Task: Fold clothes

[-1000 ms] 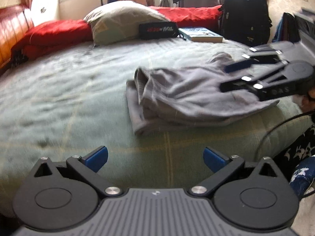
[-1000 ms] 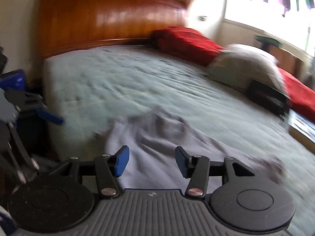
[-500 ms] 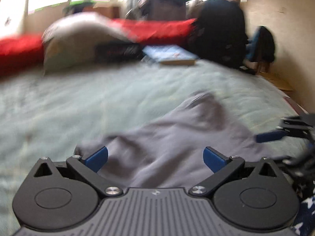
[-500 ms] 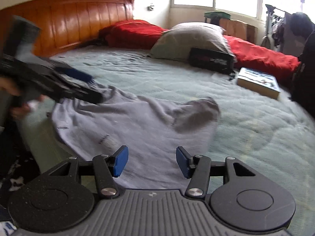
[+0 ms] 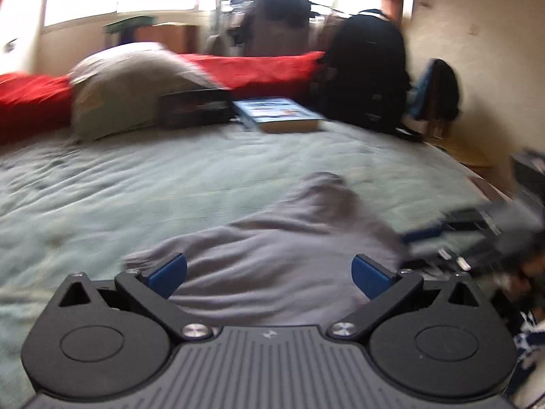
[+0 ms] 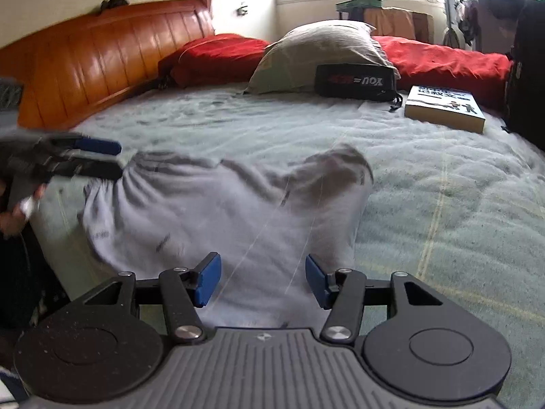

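I take the grey garment (image 6: 218, 211) as landmark. Beyond it, open bedspread (image 6: 425, 177) runs clear to the far side, where the pillow (image 6: 316, 54), black pouch (image 6: 354, 80) and book (image 6: 442, 107) block a pass. My other gripper (image 6: 112, 160) crowds its left end. The backpack (image 5: 368, 71) walls off its far right; the headboard (image 6: 102, 64) closes the far left.
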